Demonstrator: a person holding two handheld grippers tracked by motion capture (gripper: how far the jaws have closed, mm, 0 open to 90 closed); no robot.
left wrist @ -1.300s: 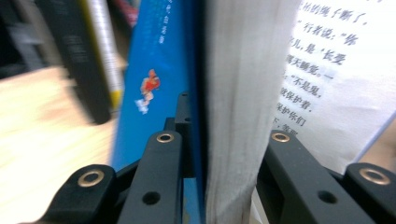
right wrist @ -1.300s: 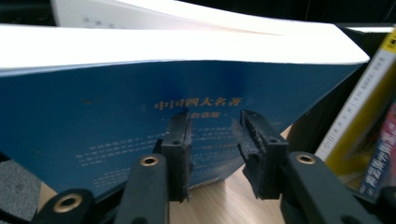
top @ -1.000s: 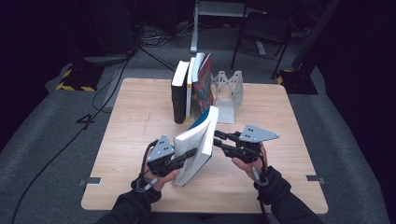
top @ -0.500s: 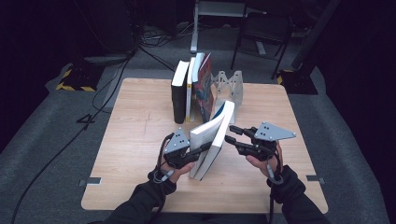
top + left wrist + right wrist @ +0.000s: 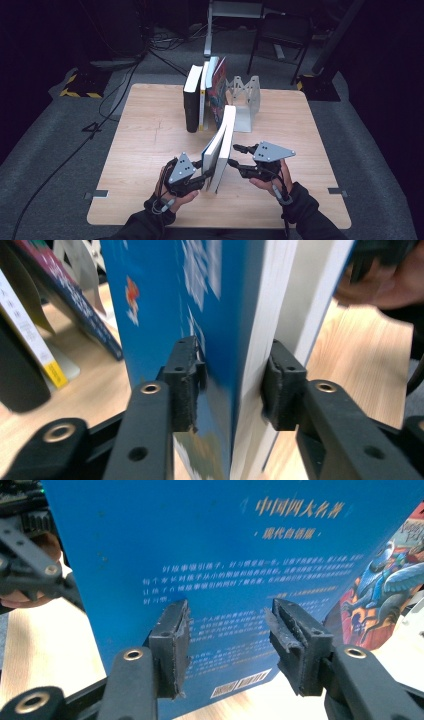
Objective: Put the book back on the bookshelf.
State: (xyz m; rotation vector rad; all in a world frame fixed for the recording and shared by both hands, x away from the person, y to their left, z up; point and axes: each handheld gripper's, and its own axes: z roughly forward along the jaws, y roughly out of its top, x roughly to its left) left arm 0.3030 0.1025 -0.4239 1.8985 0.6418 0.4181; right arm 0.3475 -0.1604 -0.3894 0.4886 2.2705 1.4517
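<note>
A blue-covered book (image 5: 220,150) stands almost upright on its lower edge near the front middle of the table. My left gripper (image 5: 202,175) straddles its lower near corner. In the left gripper view the blue cover (image 5: 165,300) and page block sit between the jaws of the left gripper (image 5: 232,375), which have just been opening, and the pads no longer press. My right gripper (image 5: 234,155) is just right of the book, apart from it. Its jaws have just been opening too. In the right gripper view the right gripper (image 5: 227,625) stands open facing the back cover (image 5: 200,555), nothing between its pads.
A row of upright books (image 5: 202,95) leans against a metal bookend (image 5: 245,100) at the back middle of the wooden table (image 5: 150,130). The colourful end book (image 5: 385,595) is just beyond the blue one. Chairs and cables lie on the floor behind.
The blue book has swung from a strong tilt to nearly upright and shifted right. Both grippers' jaws stand wider, and the right gripper has come off the book.
</note>
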